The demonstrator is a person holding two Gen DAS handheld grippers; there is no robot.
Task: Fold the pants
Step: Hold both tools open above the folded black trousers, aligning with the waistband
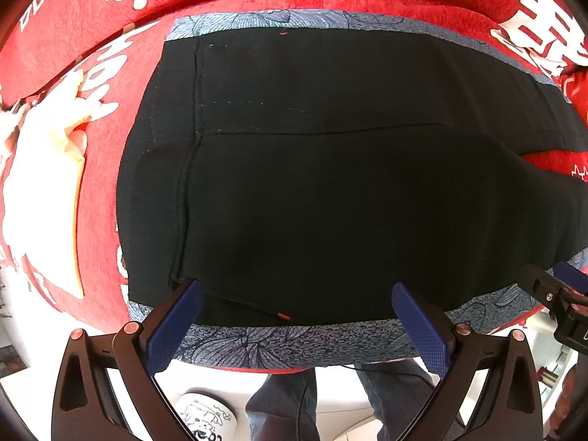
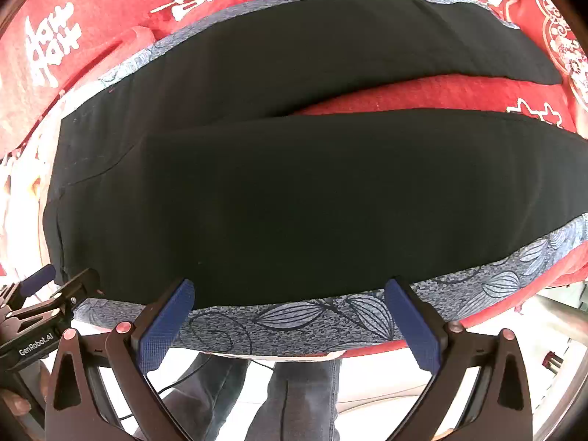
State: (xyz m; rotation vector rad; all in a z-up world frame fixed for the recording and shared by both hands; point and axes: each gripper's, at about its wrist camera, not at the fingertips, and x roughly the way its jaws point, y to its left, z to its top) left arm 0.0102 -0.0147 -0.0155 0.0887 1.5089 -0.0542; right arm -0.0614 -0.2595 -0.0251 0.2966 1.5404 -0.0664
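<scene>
Now both tongs, left (image 1: 296, 296) and right (image 2: 290, 292), hover spread (nothing pinched) before the pants (image 2: 294, 202), whose near edge needs gripping for the first fold.

Bench (image 1: 235, 365) covered by a red cloth with white characters (image 1: 92, 191), bearing black pants (image 1: 330, 191) with blue-grey leaf-print side bands laid flat, legs parted, and pale crumpled fabric (image 1: 47, 169) just beside the waist end.

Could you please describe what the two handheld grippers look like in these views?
Both the left gripper and the right gripper have black angular frames with triangular cut-outs, copper-coloured pivot pins and textured blue finger pads. White "GenRobot.AI" lettering marks the left one's body.
</scene>
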